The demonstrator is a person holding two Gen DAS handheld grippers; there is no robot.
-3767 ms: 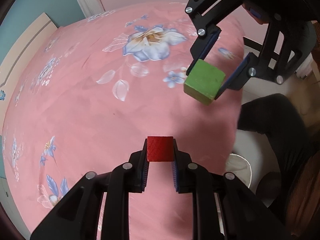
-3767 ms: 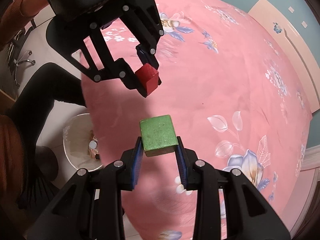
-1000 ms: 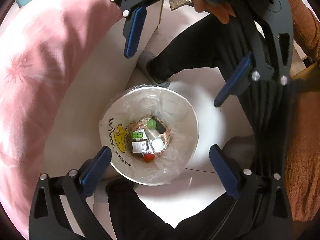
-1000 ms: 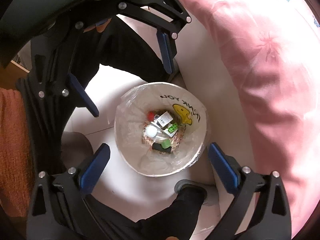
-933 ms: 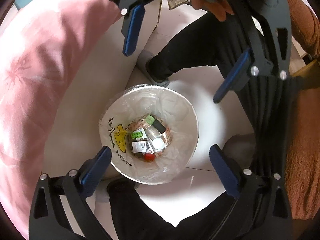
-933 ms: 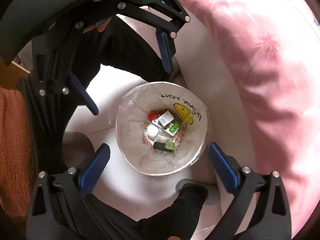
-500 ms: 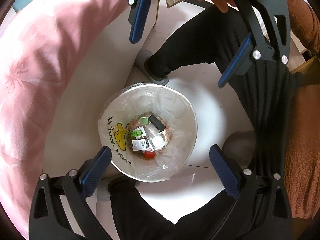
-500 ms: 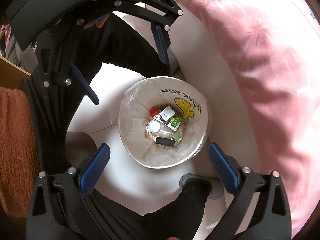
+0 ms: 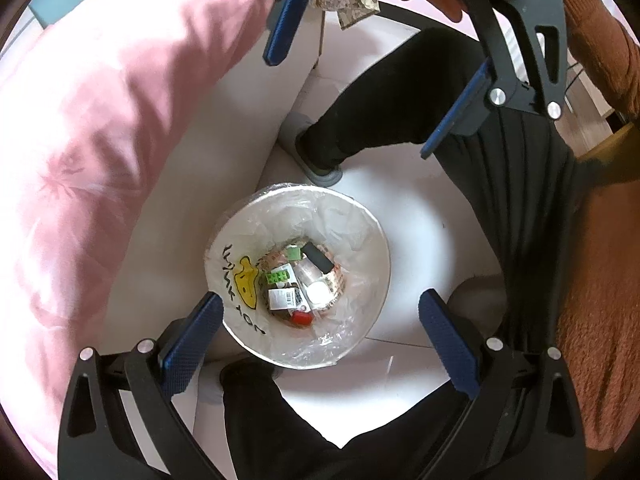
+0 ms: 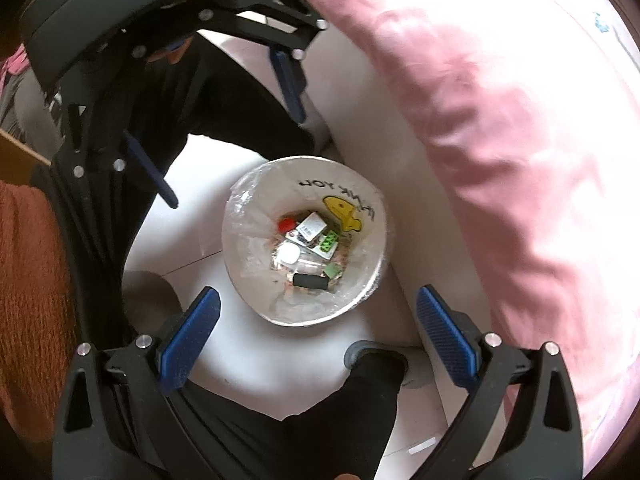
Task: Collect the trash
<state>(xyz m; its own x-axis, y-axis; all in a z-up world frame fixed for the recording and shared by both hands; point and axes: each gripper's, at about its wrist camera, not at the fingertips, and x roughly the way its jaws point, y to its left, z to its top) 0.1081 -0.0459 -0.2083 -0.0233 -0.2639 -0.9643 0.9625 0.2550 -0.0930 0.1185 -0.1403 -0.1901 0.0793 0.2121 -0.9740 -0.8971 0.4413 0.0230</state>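
A white trash bin [image 9: 360,344] lined with clear plastic stands on the floor below both grippers; it also shows in the right wrist view [image 10: 372,280]. Inside lie the red block [image 9: 301,317] [image 10: 285,224], the green block [image 9: 293,254] [image 10: 331,270] and other trash. My left gripper [image 9: 320,334] is wide open and empty above the bin. My right gripper [image 10: 316,332] is wide open and empty above the bin, and shows in the left wrist view [image 9: 356,76]. The left gripper shows in the right wrist view [image 10: 224,132].
The pink bed cover [image 9: 88,140] [image 10: 520,140] hangs beside the bin. The person's black-clad legs [image 9: 392,96] and feet [image 10: 376,360] stand on the white floor around the bin. An orange sleeve [image 9: 592,320] is at the edge.
Both grippers held the red and green blocks over the bed 3.8 s ago; now both are open and the blocks lie in the bin. Over the last second both grippers rose slightly.
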